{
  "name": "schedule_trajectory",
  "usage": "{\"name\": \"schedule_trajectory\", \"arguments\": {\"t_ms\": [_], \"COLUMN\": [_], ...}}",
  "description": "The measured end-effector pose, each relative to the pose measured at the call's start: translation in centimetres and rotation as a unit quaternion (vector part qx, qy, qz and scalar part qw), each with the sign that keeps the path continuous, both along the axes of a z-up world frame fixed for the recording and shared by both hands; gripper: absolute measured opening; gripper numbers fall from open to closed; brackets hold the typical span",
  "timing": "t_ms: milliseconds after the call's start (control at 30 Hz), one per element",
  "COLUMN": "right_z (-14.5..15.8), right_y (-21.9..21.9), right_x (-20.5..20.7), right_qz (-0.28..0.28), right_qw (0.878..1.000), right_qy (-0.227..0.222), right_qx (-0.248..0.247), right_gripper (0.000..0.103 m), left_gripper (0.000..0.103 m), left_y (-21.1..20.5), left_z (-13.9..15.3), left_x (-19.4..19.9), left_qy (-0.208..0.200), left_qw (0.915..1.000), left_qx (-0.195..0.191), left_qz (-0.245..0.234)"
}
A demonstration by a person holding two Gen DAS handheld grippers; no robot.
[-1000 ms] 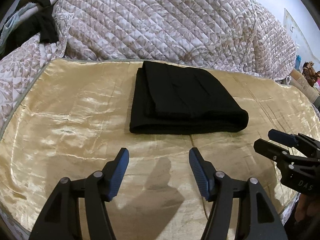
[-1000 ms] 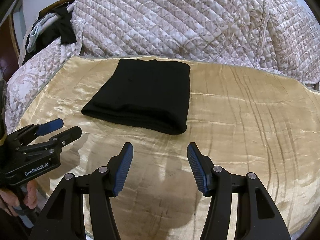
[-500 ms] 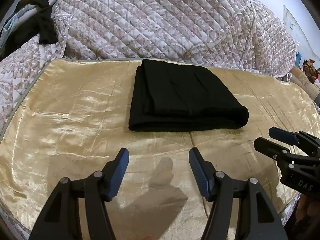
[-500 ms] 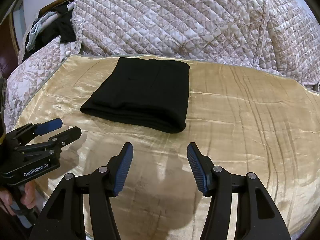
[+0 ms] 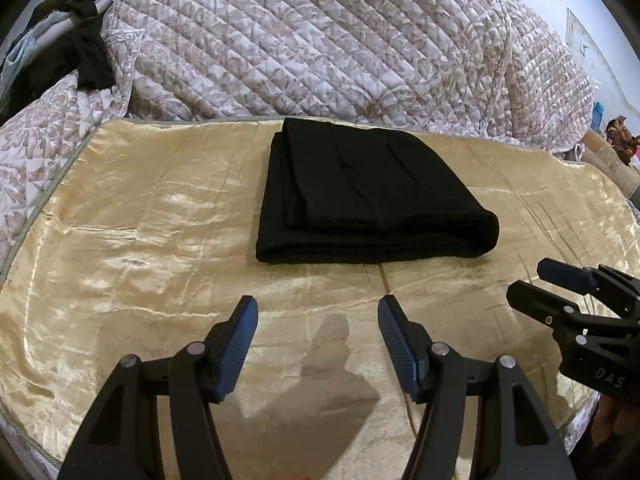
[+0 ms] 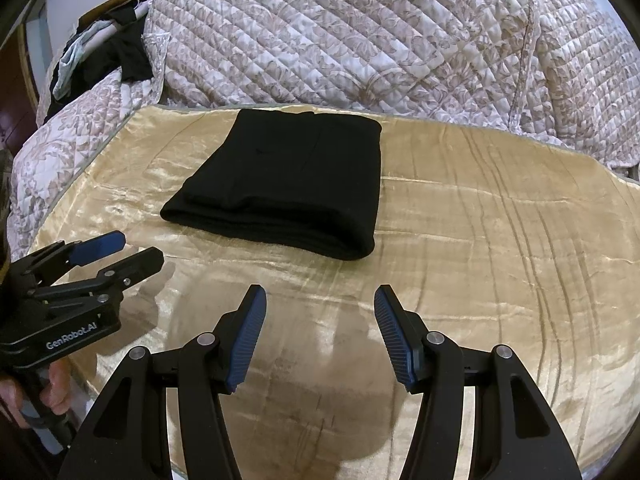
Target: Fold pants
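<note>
The black pants (image 5: 368, 196) lie folded into a thick rectangle on the gold satin cover (image 5: 140, 240) of the bed, close to the cover's far edge and about midway along it, just in front of the quilted floral bedspread (image 5: 320, 40) heaped behind. The left hand-held gripper (image 5: 316, 312) hovers over the near part of the cover, its blue-padded jaws spread wide with nothing between them. The right hand-held gripper (image 6: 320, 300) hangs beside it, also well open and empty, clear of the pants. A hand (image 6: 24, 392) grips the left tool's handle. Dark clothes (image 6: 120, 56) are piled near the far left corner of the bed.
</note>
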State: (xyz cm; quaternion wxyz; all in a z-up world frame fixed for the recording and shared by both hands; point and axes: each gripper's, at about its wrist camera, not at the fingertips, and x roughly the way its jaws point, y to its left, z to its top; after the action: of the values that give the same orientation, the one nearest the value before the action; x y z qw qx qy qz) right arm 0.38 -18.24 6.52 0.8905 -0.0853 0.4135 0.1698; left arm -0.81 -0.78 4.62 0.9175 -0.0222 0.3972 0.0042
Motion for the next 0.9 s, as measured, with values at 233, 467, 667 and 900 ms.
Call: {"name": "schedule_trajectory", "arguments": {"t_ms": [233, 467, 667, 900], "right_z": [-0.06, -0.12, -0.14, -0.14], "right_y": [0.04, 0.05, -0.01, 0.00], "right_x": [0.09, 0.09, 0.08, 0.06], "right_qz": [0.000, 0.001, 0.001, 0.002], "right_qw": [1.000, 1.000, 1.000, 1.000], "right_qy": [0.001, 0.000, 0.000, 0.000], "right_qx": [-0.002, -0.002, -0.002, -0.003], "right_gripper": [0.057, 0.057, 0.057, 0.057], "left_gripper": [0.065, 0.065, 0.065, 0.065], "left_y": [0.10, -0.08, -0.18, -0.27], "left_z": [0.13, 0.15, 0.15, 0.01], "left_x": [-0.05, -0.06, -0.03, 0.07], "left_qy": [-0.004, -0.003, -0.003, -0.001], "left_qw": [1.0000, 1.0000, 1.0000, 1.0000], "left_qx": [0.001, 0.002, 0.005, 0.005], "left_qz": [0.000, -0.002, -0.002, -0.005]}}
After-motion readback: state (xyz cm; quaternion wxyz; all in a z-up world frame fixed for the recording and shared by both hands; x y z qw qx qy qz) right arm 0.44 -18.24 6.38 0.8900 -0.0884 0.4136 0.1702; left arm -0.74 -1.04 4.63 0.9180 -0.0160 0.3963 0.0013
